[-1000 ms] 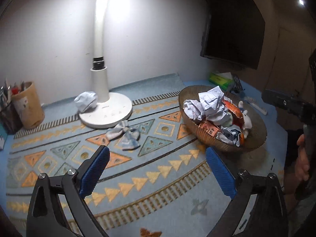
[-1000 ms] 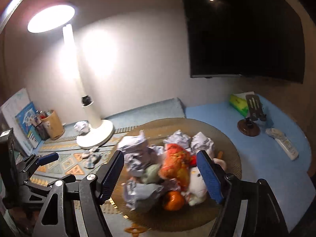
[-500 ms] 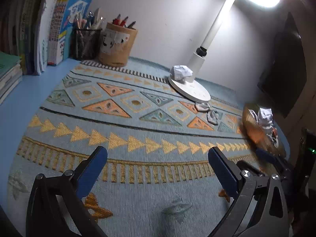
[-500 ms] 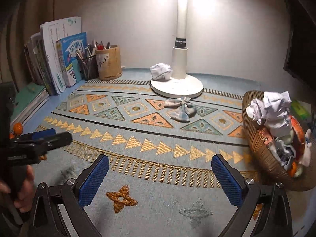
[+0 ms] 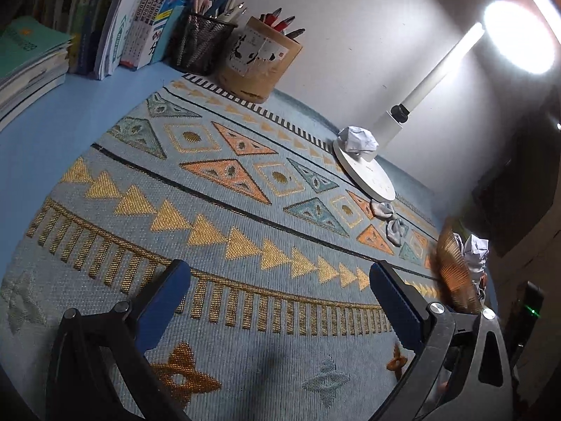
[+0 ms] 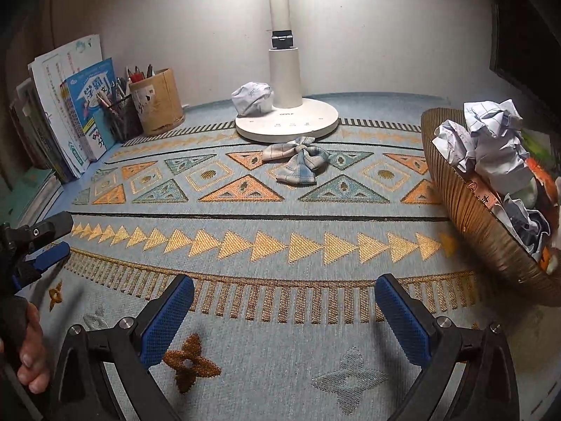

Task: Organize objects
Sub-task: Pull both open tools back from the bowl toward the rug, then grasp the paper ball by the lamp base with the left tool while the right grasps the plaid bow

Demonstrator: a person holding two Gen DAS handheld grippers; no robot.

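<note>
Holding both tools low over the mat (image 6: 280, 217), we have nothing in either one. Our left gripper (image 5: 280, 301) has its 2 blue pads (image 5: 392, 312) spread wide, with only patterned weave between them; our right gripper (image 6: 284, 319) is spread just as wide and just as empty. In the right view the left gripper (image 6: 42, 242) shows at 9 o'clock, with our left hand (image 6: 28, 347) on its handle lower down.

The bow (image 6: 298, 161) lies flat on the mat at 12 o'clock from the right gripper, touching or just short of the front rim of the lamp base (image 6: 287, 122); we cannot tell which. A paper ball (image 6: 252, 98) sits on the base, against the left of the lamp post (image 6: 284, 77). The basket (image 6: 466, 210) stands at 2 o'clock, heaped with crumpled paper (image 6: 487, 140) and colourful items we cannot identify.

From the left gripper, the bow (image 5: 389, 221) is at 1 o'clock just below the lamp base (image 5: 364, 175), the paper ball (image 5: 357, 140) sits on that base, and the basket (image 5: 452, 273) is at 3 o'clock. At 11 o'clock stand 2 pen cups (image 5: 259, 63) beside upright books (image 5: 140, 24).
</note>
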